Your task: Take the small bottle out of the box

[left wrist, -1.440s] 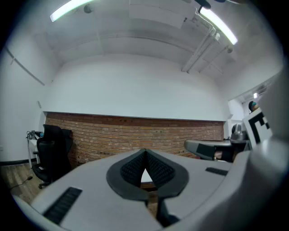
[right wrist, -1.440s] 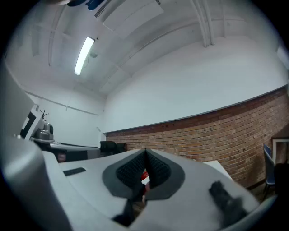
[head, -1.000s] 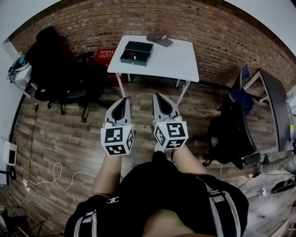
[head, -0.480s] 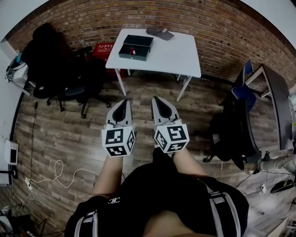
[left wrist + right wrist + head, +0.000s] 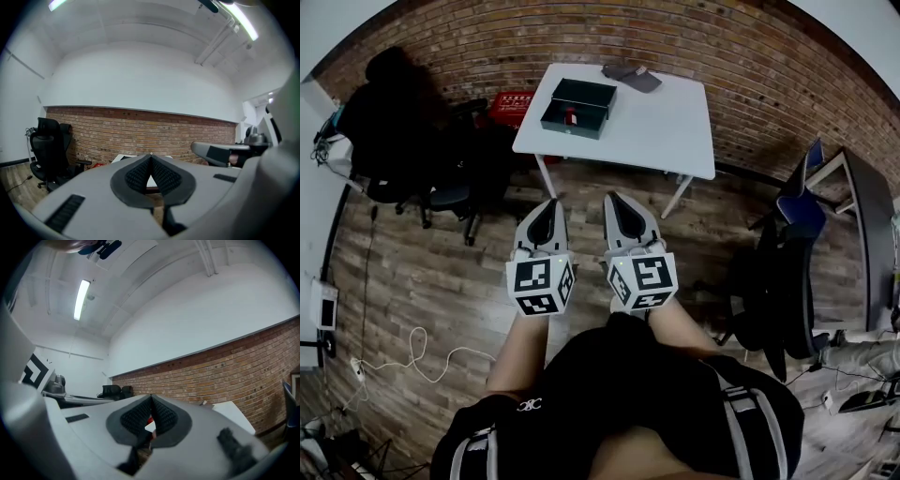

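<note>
The jaws of the left gripper point(image 5: 151, 155) are clenched tip to tip, with nothing caught between them; those of the right gripper point(image 5: 150, 397) are likewise pressed together and empty; both grippers are held side by side above the wooden floor point(image 5: 441, 272), well apart from the near edge of the white table point(image 5: 656, 127); the open dark box point(image 5: 572, 128) is seen by the table's left edge, toward the far corner; the small bottle point(image 5: 569, 116), made out only as a red speck, lies inside the box; a dark flat object point(image 5: 631, 76) rests at the far edge.
</note>
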Available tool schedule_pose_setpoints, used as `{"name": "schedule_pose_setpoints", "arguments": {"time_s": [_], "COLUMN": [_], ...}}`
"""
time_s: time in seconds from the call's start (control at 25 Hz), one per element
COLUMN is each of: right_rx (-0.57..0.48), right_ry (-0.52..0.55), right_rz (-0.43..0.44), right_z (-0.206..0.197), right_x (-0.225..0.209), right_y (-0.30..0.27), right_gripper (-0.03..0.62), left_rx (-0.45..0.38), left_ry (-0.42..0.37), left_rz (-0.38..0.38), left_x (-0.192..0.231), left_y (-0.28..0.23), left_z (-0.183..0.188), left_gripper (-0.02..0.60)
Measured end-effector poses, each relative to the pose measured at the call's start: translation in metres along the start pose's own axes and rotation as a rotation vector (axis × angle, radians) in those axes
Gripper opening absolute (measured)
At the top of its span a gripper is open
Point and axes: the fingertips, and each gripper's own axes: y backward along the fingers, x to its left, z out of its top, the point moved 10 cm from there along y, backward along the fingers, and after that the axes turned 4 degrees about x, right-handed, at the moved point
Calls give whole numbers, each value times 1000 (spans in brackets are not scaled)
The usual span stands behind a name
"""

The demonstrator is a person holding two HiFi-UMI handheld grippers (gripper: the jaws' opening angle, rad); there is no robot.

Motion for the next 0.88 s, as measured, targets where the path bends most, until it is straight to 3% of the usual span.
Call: {"name": "schedule_pose_setpoints", "arguments": {"time_s": [0.88], "right_rx": [-43], "right_ry": [12], "right_rz": [121], "right_z": [37], "right_x": [-111], "right_y": [-109], "right_gripper": [29], "left_rx": [-50], "left_ry": [1], "left_rz": [168], "left_x": [-26], "left_y": [-112], "left_z": [38], "left_gripper": [5]}}
